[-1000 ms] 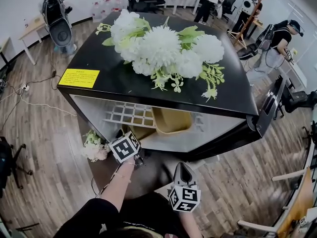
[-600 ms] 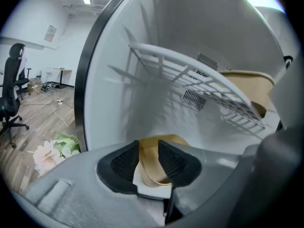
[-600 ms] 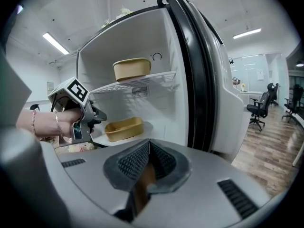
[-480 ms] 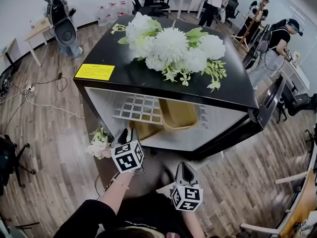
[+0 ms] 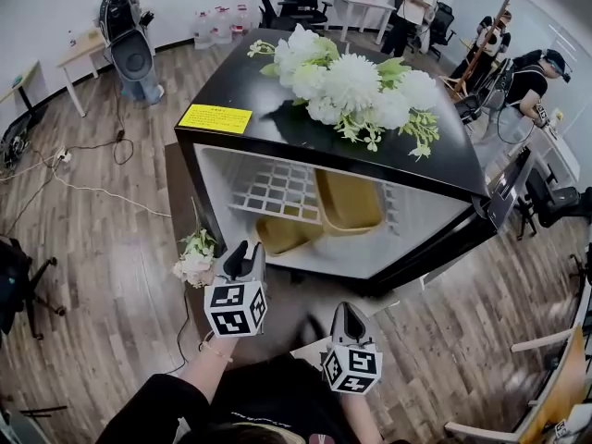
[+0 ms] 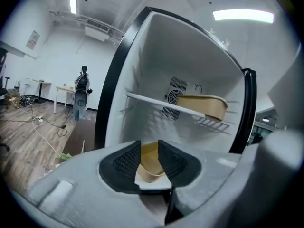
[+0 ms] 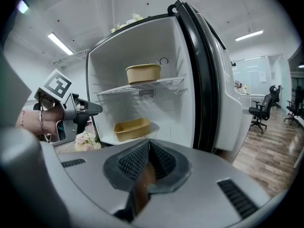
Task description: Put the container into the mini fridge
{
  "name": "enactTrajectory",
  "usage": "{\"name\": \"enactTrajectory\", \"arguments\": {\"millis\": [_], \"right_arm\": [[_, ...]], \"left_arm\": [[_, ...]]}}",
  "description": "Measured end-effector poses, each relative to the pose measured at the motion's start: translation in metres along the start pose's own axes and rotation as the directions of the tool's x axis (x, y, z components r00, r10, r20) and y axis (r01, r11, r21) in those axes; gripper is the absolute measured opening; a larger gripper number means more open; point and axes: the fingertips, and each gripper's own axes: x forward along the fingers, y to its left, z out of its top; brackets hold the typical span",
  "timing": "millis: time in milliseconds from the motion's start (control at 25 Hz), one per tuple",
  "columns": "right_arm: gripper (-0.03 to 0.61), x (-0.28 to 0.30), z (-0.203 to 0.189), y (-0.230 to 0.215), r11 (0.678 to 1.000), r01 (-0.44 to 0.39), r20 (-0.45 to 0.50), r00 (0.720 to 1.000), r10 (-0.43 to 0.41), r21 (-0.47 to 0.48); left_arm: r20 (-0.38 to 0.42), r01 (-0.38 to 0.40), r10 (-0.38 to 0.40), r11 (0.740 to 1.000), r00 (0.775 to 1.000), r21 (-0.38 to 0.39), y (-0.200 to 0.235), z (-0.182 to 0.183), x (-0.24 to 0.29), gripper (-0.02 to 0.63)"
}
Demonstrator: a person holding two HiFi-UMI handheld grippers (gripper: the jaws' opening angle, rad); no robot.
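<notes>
Fridge [image 5: 268, 137] open, container [image 5: 347, 202] on its shelf, second container [image 5: 280, 236] below; left tongs [image 5: 242, 252] spread, empty; right tongs [image 5: 343, 314] pressed together

Straight ahead of the jaws of the left gripper [image 6: 149, 147], the mini fridge [image 6: 142, 75] stands open, and its lower compartment is free except for a tan container [image 6: 148, 164] lying on its floor dead ahead. Above those jaws the wire shelf [image 6: 152, 101] crosses the opening, bare on its left part and taken on its right by a second container [image 6: 205, 106]. Right of the jaws of the right gripper [image 7: 148, 151], the open door [image 7: 211, 80] walls off that side, while a bunch of flowers [image 7: 87, 140] sits low to their left.
</notes>
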Motion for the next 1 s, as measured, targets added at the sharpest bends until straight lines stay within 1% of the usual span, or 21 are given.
{"name": "enactTrajectory", "arguments": {"millis": [80, 160, 240, 320, 480, 560, 800, 1000], "right_arm": [[0.011, -0.003, -0.001, 0.002, 1.0, 0.005, 0.003, 1.0, -0.005, -0.002], [0.011, -0.006, -0.002, 0.005, 1.0, 0.007, 0.007, 1.0, -0.007, -0.002], [0.011, -0.01, -0.005, 0.009, 1.0, 0.007, 0.006, 1.0, -0.007, -0.005], [0.011, -0.013, -0.008, 0.013, 1.0, 0.005, 0.004, 1.0, -0.005, -0.008], [0.009, -0.02, -0.014, 0.025, 0.999, -0.003, 0.004, 1.0, 0.003, -0.043], [0.01, -0.023, -0.017, 0.031, 0.999, -0.008, 0.002, 1.0, 0.008, -0.043], [0.009, -0.033, -0.032, 0.048, 0.998, -0.034, -0.011, 0.999, 0.033, -0.049], [0.009, -0.038, -0.051, 0.059, 0.995, -0.058, -0.029, 0.998, 0.055, -0.076]], "left_arm": [[0.028, 0.034, -0.036, 0.999, 0.999, 0.042, -0.003, 0.005, -0.01, 0.118], [0.05, 0.077, -0.082, 0.992, 0.995, 0.103, -0.007, 0.007, -0.021, 0.118], [0.052, 0.123, -0.131, 0.983, 0.99, 0.137, -0.011, 0.003, -0.031, 0.118], [0.043, 0.161, -0.167, 0.979, 0.985, 0.123, -0.012, -0.005, -0.041, 0.118], [0.054, 0.205, -0.207, 0.978, 0.977, 0.029, -0.008, -0.019, -0.061, 0.098], [0.055, 0.222, -0.222, 0.975, 0.974, 0.005, -0.007, -0.027, -0.072, 0.087], [-0.02, 0.223, -0.222, 0.974, 0.975, 0.038, -0.002, -0.06, -0.093, 0.057], [-0.089, 0.252, -0.248, 0.967, 0.965, 0.034, -0.002, -0.084, -0.105, 0.02]]}}
